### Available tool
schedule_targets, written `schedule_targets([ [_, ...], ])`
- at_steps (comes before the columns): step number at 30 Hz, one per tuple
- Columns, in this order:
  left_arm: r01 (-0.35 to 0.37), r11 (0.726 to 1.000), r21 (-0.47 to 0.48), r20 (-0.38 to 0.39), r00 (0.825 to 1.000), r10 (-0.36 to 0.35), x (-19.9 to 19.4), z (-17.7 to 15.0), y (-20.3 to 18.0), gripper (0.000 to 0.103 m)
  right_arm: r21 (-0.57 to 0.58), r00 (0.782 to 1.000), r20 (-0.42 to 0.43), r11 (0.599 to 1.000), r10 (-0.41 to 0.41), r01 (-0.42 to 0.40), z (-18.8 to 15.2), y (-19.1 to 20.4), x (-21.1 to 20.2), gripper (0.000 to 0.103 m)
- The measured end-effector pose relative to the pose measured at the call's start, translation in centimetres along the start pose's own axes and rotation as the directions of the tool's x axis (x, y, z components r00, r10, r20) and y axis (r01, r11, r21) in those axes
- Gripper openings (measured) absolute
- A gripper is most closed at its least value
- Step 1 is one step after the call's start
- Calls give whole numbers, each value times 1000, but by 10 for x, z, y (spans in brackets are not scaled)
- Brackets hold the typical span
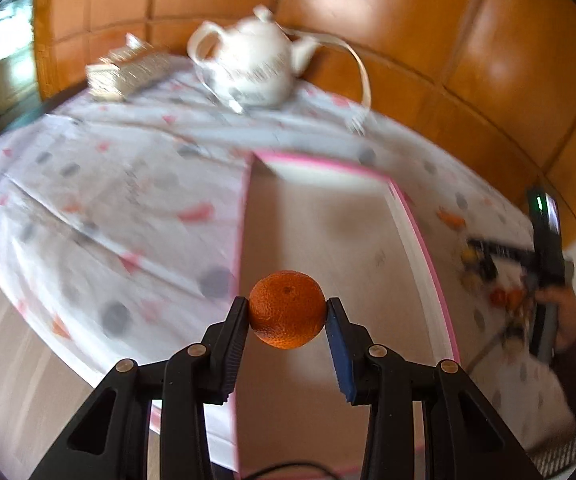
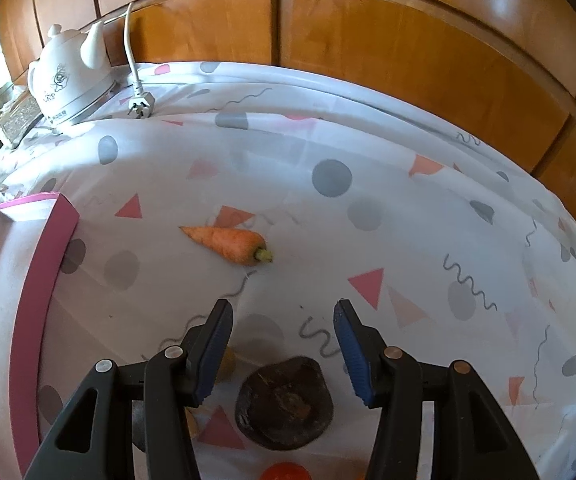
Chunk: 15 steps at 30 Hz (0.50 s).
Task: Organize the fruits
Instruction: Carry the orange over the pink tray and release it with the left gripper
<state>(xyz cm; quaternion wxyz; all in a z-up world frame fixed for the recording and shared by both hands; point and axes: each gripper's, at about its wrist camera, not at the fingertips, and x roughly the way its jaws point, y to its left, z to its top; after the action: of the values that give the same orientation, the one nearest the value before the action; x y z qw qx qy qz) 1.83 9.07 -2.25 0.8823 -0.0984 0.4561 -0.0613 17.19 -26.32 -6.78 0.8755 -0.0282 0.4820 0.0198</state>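
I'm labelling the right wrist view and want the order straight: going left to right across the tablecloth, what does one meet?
Pink-rimmed shallow box → white ceramic kettle → white power plug → orange carrot → dark brown rounded lump, which lies below the open fingers of the right gripper.

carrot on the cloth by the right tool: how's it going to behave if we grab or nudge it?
The carrot looks stiff and solid, so it probably won't flex in a grip. Its round, tapered body suggests a nudge would roll it in an arc around the thin tip rather than straight. The taper may also let it squirt out of the right tool if pinched near the tip; the thick end seems safer.
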Motion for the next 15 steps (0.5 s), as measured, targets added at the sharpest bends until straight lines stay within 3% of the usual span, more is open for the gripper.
schedule_targets([
  [7, 38, 996, 79, -67, 997, -33, 23, -20, -27, 39, 64, 999, 32, 998, -3, 1, -12, -15, -18, 54],
  [11, -24, 998, 60, -90, 995, 30, 40, -13, -23, 39, 110, 998, 55, 994, 4, -10, -25, -23, -37, 54],
  [15, -41, 998, 57, -81, 996, 46, 48, -13, -22, 40, 128, 998, 63, 992, -2, -6, -40, -27, -52, 54],
])
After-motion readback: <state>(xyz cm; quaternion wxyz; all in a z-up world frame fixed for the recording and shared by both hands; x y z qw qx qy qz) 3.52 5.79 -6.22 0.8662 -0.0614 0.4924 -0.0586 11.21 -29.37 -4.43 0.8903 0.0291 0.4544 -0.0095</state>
